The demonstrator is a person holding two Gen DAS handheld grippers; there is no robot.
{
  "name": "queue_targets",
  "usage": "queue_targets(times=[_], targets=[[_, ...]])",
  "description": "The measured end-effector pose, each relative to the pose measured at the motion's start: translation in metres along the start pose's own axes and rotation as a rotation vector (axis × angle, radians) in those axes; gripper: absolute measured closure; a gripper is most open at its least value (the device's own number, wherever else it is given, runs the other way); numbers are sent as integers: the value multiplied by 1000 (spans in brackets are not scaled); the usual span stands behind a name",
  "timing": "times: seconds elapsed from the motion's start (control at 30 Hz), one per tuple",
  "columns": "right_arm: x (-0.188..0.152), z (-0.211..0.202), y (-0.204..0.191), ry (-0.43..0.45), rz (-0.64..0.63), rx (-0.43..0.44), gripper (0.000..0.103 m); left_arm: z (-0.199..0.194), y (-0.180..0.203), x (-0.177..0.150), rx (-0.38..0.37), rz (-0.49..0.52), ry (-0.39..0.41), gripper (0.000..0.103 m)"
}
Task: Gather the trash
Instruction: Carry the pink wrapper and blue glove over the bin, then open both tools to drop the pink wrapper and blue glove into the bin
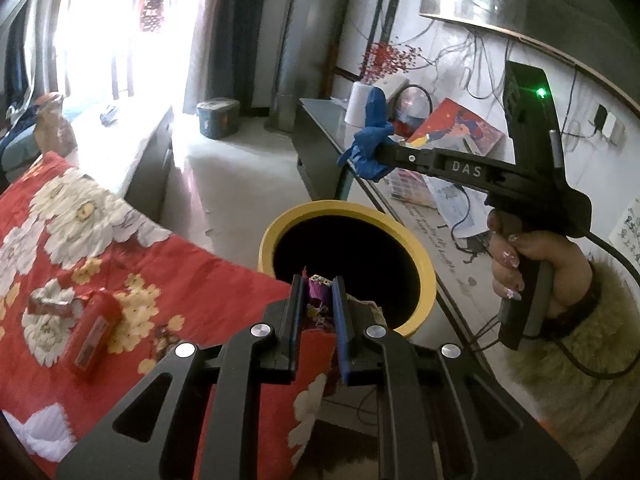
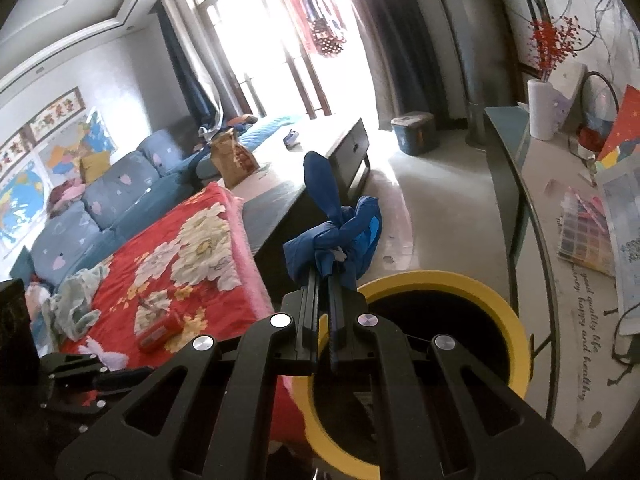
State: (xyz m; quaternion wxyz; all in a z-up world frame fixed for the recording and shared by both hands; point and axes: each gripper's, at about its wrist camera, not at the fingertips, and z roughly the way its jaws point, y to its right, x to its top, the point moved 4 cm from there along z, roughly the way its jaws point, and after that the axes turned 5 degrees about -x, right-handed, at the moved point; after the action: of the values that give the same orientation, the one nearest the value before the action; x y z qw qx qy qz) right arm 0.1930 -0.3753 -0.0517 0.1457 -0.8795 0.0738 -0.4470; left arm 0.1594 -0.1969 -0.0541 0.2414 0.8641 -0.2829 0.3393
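A yellow-rimmed bin point(image 1: 416, 252) with a dark inside stands on the floor beside the red flowered blanket point(image 1: 80, 240); it also shows in the right wrist view point(image 2: 500, 304). My left gripper point(image 1: 318, 286) is shut on a purple wrapper point(image 1: 318, 300) at the bin's near rim. My right gripper point(image 2: 323, 270) is shut on a crumpled blue plastic bag point(image 2: 340, 228), held above the bin's far side; in the left wrist view the bag point(image 1: 368, 148) hangs from the right gripper point(image 1: 386, 150). A red packet point(image 1: 94, 336) and a small brown wrapper point(image 1: 50, 306) lie on the blanket.
A dark coffee table point(image 2: 320, 184) stands past the blanket. A long side table point(image 2: 568, 240) on the right holds papers, a white vase point(image 2: 542, 110) and cables. A blue sofa point(image 2: 120, 192) is at the left. A crumpled cloth point(image 2: 76, 304) lies on the blanket.
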Motion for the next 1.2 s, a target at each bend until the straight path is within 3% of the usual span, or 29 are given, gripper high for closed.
queue_targets(times=[0.63, 1.2], targets=[[-11, 10, 68, -53, 123, -65, 101, 65, 33, 9, -2, 77, -62, 89], [-37, 35, 97, -174, 160, -70, 98, 118, 26, 1, -6, 49, -120, 89]])
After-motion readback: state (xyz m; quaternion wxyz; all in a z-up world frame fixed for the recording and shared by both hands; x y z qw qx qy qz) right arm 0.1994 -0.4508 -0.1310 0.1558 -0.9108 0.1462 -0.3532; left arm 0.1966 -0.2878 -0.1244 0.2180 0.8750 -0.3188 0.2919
